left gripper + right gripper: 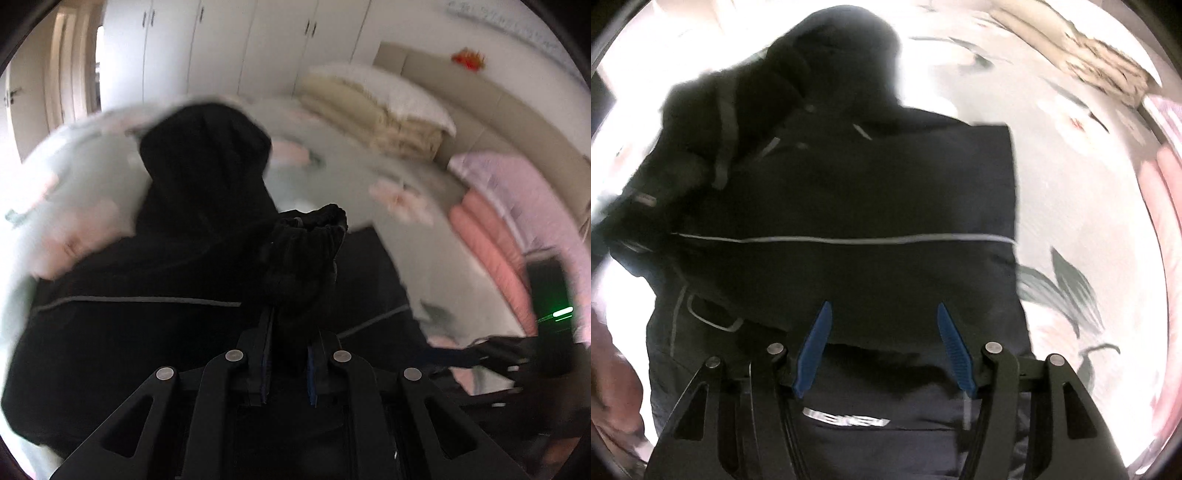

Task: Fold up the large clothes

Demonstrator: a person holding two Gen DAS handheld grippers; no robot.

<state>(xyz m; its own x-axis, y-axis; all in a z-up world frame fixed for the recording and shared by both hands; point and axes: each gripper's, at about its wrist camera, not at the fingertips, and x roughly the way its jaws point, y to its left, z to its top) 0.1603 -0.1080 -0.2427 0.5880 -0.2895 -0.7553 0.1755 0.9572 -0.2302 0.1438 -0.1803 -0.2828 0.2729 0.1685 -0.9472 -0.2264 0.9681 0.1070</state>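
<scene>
Left view: your left gripper [288, 354], jaws pinching a bunched black cuff [306, 251] of the jacket [155, 280] | Right view: right gripper [884, 347], jaws spread, empty, above the jacket's flat panel on the bed [1071, 206] | Only left view shows folded quilts [384, 118] beyond the jaws.

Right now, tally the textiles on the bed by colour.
Black: 1, jacket
Cream: 1, folded quilt
White: 1, pillow
Pink: 1, folded quilt
Lilac: 1, pillow
Total: 5
</scene>
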